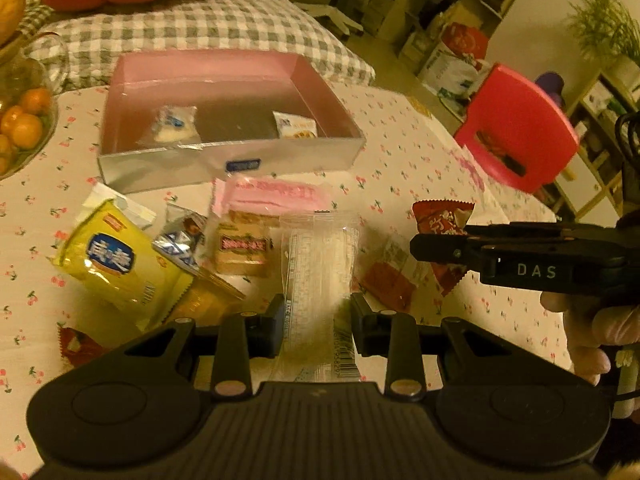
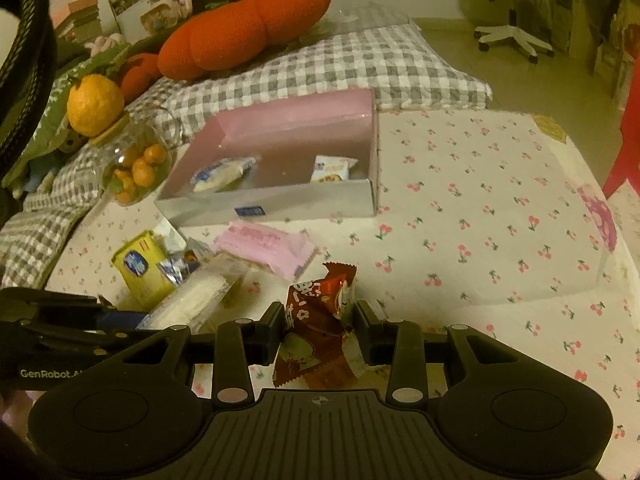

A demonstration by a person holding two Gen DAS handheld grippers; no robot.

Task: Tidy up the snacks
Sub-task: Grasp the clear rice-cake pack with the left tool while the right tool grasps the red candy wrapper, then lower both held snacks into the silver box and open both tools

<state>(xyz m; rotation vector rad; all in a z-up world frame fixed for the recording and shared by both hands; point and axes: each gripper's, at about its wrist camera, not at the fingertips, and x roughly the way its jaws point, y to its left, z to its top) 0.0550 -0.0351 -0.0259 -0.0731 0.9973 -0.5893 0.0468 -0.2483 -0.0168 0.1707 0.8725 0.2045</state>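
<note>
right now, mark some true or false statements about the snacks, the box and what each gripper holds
1. The left gripper is shut on the clear packet. True.
2. The right gripper holds a yellow packet. False: it is shut on the red packet; the yellow packet lies on the table.
3. The pink-lined box is empty. False: two small white packets lie in it.
4. The pink packet lies on the table in front of the box. True.
</note>
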